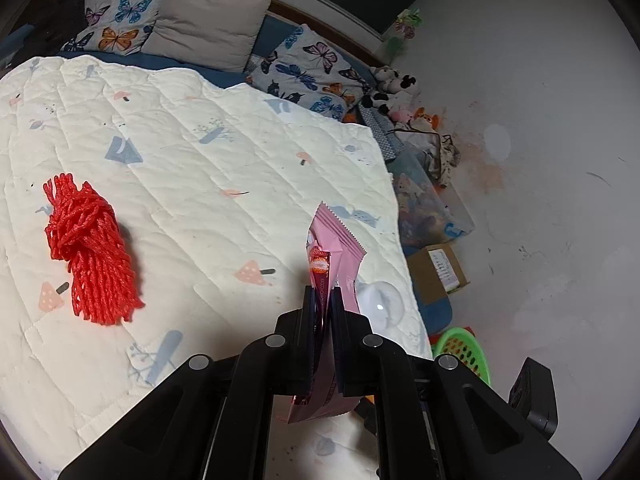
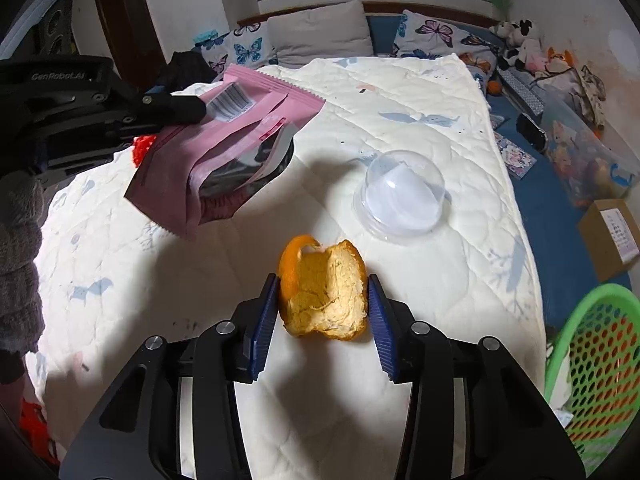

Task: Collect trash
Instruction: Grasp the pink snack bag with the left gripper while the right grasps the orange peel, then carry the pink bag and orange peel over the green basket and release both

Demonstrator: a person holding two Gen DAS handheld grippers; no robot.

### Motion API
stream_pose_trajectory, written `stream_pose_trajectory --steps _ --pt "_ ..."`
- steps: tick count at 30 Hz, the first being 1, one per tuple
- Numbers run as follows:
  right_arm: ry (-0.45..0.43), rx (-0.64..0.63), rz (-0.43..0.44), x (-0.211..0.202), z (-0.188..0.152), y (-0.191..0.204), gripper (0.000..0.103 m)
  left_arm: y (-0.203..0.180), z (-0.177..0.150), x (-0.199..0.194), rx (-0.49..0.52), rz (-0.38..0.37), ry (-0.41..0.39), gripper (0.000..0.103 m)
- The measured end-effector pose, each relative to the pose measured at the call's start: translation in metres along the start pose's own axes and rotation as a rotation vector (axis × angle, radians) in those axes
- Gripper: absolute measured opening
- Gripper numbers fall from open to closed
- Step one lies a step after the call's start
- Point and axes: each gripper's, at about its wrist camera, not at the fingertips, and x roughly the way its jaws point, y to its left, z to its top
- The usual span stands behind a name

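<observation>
Left gripper (image 1: 322, 300) pinches a pink wrapper (image 1: 334, 240) — right gripper (image 2: 322, 296) clamps orange peel (image 2: 324, 292) between its pads.

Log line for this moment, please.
left gripper: shut on wrapper | right gripper: shut on peel | remaining: net, dome

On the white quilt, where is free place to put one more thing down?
Bare quilt lies between the red net and the pink wrapper, and beyond the clear dome lid toward the pillows. It is crowded around the orange peel, wrapper and lid.
</observation>
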Motion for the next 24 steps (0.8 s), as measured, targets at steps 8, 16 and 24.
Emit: stream_pose_trajectory --steps 8,16,24 --pt "-0.052 0.012 -0.013 -0.038 -0.015 -0.003 0.043 -0.024 -0.01 -0.01 0.034 -0.037 -0.002 0.008" --pt "-0.099 0.075 -0.063 -0.082 -0.036 -0.029 0.043 -0.061 -0.026 -0.009 0.092 -0.089 0.019 0.008" --pt "-0.112 0.166 -0.182 -0.119 -0.064 -0.08 0.043 -0.109 -0.049 0.008 0.159 -0.147 0.068 0.008"
